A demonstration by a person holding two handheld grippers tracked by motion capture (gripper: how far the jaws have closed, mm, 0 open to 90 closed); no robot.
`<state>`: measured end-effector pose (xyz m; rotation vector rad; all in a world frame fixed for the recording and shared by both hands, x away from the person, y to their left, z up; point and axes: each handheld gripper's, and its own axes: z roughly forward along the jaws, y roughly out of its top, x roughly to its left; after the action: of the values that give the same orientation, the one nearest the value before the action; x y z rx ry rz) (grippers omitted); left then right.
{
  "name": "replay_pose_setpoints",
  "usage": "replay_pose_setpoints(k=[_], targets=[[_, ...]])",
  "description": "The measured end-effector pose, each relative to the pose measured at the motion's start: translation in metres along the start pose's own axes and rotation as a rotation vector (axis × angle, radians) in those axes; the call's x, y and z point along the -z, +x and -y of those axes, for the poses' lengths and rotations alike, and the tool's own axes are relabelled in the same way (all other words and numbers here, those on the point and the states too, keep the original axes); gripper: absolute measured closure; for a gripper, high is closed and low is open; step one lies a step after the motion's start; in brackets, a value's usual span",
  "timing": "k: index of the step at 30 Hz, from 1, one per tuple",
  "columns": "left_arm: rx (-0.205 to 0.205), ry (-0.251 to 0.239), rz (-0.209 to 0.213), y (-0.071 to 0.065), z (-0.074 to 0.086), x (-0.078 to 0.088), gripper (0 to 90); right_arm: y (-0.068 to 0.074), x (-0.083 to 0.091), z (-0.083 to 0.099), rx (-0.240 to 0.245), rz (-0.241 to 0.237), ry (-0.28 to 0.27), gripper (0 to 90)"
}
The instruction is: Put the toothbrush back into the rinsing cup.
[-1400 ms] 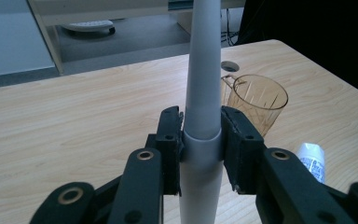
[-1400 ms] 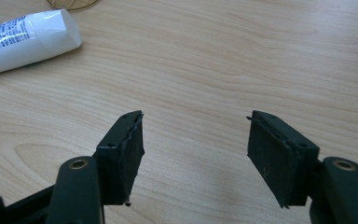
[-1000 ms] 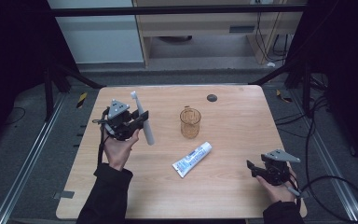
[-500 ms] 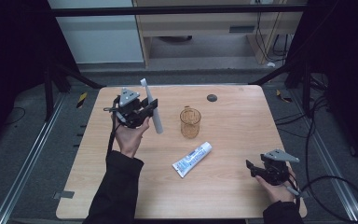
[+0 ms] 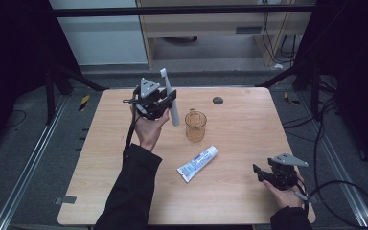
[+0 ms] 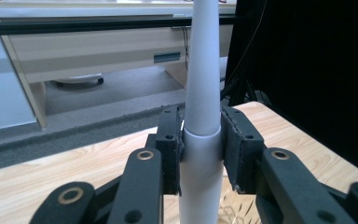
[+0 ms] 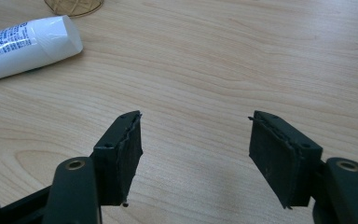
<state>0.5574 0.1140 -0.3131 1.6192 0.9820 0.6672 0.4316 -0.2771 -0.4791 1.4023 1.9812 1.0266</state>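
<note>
The left gripper point(image 5: 165, 103) is held above the far left part of the table point(image 5: 100, 158), and its jaws are closed firmly on the body of a grey and white electric toothbrush point(image 5: 170, 98). In the left gripper view the toothbrush point(image 6: 200, 140) is seen squeezed between both pads, with its long axis almost upright and its thin neck pointing upward. In the high view the handle is tilted a little, with the lower end leaning toward the amber cup point(image 5: 195, 125). The cup stands near the middle of the table, just beside the lower end of the toothbrush and on its right side. It is judged that the toothbrush is meant to be placed into the cup; for this, the lower end must be brought over the cup's opening and the axis kept upright. The toothpaste tube point(image 5: 197, 163) lies flat, nearer to the near edge. The right gripper point(image 5: 263, 175) rests near the near right corner, with its jaws spread and nothing between them. The left hand is clearly the nearer one to the cup.
</note>
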Motion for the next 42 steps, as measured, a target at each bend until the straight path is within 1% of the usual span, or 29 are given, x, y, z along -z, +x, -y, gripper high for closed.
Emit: replay_pose_setpoints(k=[3, 7, 11, 15, 16, 19, 22, 25, 28, 31, 38, 42], targets=[[0.001, -0.008, 0.006, -0.003, -0.002, -0.007, 68.6, -0.001, 0.000, 0.000, 0.005, 0.004, -0.002, 34.4], [-0.013, -0.017, 0.005, -0.008, -0.005, -0.013, 68.6, -0.001, 0.000, 0.000, 0.009, 0.005, -0.004, 34.4], [-0.008, -0.026, 0.016, -0.012, -0.006, -0.020, 68.6, -0.002, -0.001, 0.001, 0.006, 0.002, -0.002, 34.4], [-0.009, -0.021, 0.025, -0.016, -0.006, -0.027, 68.6, -0.001, -0.001, 0.001, 0.010, 0.001, -0.006, 34.4], [-0.009, -0.021, 0.028, -0.017, -0.005, -0.029, 68.6, -0.001, 0.000, 0.000, -0.001, -0.004, -0.003, 34.4], [-0.018, -0.017, 0.030, -0.020, -0.003, -0.035, 68.6, -0.001, -0.001, 0.001, 0.007, 0.000, -0.005, 34.4], [-0.017, -0.020, 0.037, -0.022, -0.003, -0.038, 68.6, -0.002, -0.001, 0.001, 0.005, 0.000, -0.006, 34.5], [-0.025, -0.013, 0.042, -0.024, -0.004, -0.042, 68.6, -0.002, -0.001, 0.001, 0.006, 0.001, -0.005, 34.5], [-0.029, -0.005, 0.046, -0.025, -0.002, -0.045, 68.6, -0.001, 0.000, 0.001, -0.003, -0.005, -0.002, 34.6], [-0.030, -0.002, 0.046, -0.024, 0.001, -0.047, 68.6, -0.002, -0.001, 0.001, 0.008, 0.001, -0.006, 34.6], [-0.026, 0.011, 0.048, -0.020, 0.009, -0.053, 68.6, -0.002, -0.001, 0.001, 0.007, 0.000, -0.003, 34.7], [-0.028, 0.033, 0.049, -0.020, 0.016, -0.059, 68.6, -0.002, -0.001, 0.001, 0.009, 0.000, -0.001, 34.7]])
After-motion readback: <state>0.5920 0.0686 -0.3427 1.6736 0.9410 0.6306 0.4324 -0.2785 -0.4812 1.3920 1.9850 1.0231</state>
